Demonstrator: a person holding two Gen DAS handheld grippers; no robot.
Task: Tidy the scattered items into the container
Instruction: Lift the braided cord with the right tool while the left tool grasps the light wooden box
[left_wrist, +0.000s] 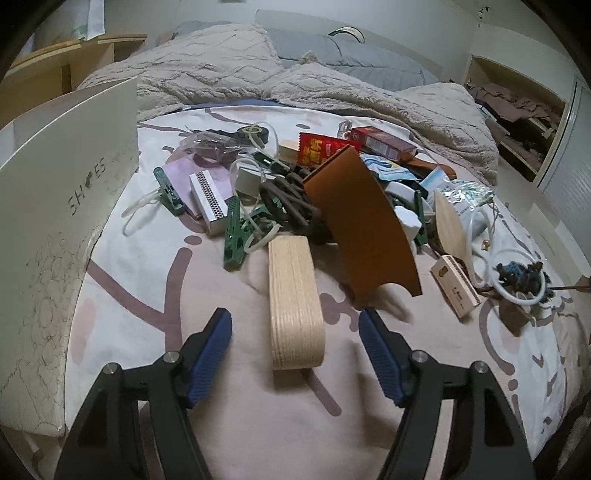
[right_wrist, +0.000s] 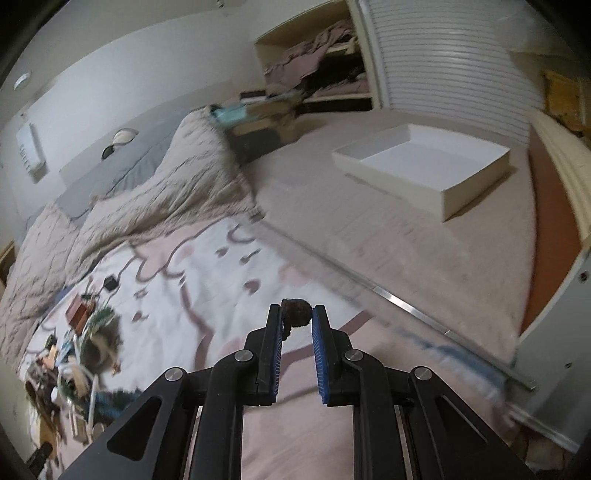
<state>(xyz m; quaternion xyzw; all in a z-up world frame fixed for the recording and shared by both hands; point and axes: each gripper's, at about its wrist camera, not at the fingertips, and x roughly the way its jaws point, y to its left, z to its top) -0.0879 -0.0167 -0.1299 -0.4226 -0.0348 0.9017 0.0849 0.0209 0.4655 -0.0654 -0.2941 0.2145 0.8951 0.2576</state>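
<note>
Left wrist view: your left gripper (left_wrist: 295, 349) hangs over the bed sheet (left_wrist: 155, 280) with its jaws apart, one blue pad on each side of a pale wooden block (left_wrist: 293, 299). The block lies flat on the sheet between the pads; neither pad touches it.

Beyond the block sits the scattered pile (left_wrist: 314, 184), in the middle of the bed. Visible in it:
- a brown leather-like sheet (left_wrist: 360, 221), curved and leaning, just right of the block
- green clips (left_wrist: 236, 236) tangled with clear tubing, left of the block
- a perforated small box (left_wrist: 208, 203) and a purple card, far left
- a red packet (left_wrist: 321, 149) and a dark red box (left_wrist: 384, 142), far side
- a second small wooden box (left_wrist: 456, 286) and a white ring, right

A white shoe box lid (left_wrist: 62, 206), printed "SHOES", stands on edge at the left, near the pile.

Right wrist view: your right gripper (right_wrist: 297, 317) is closed on a small dark lumpy object (right_wrist: 295, 314), pinched at the fingertips; what it is cannot be told. The frame is blurred. The container, a white open box (right_wrist: 424, 170), rests on the carpet (right_wrist: 369, 240) beside the bed, far right, well apart from the gripper. The pile appears at the lower left of this view. A rumpled beige blanket (right_wrist: 147, 195) covers the far part of the bed.
</note>
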